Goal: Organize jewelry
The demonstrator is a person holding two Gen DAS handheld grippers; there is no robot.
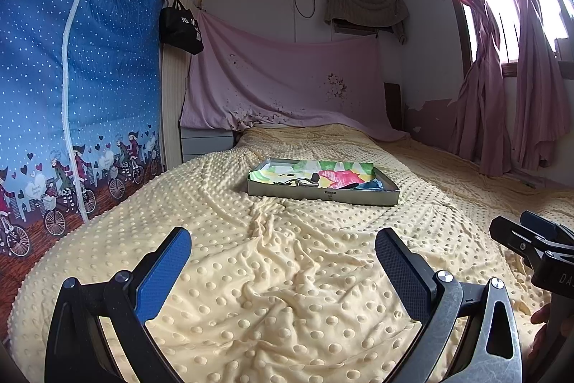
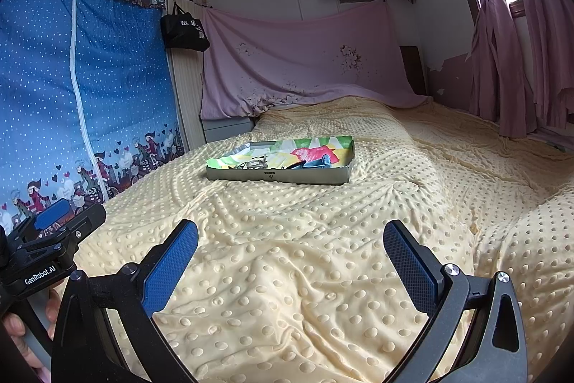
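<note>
A shallow grey box with a colourful lining lies on the yellow dotted blanket, well ahead of both grippers; it also shows in the right wrist view. Small dark and metallic jewelry pieces lie inside it, tangled and too small to tell apart, also seen in the right wrist view. My left gripper is open and empty above the blanket. My right gripper is open and empty, beside the left one; its body shows at the left wrist view's right edge.
The yellow blanket covers the whole bed. A blue fabric wardrobe stands along the left. A pink sheet hangs at the bed's head. Pink curtains hang by the window at right.
</note>
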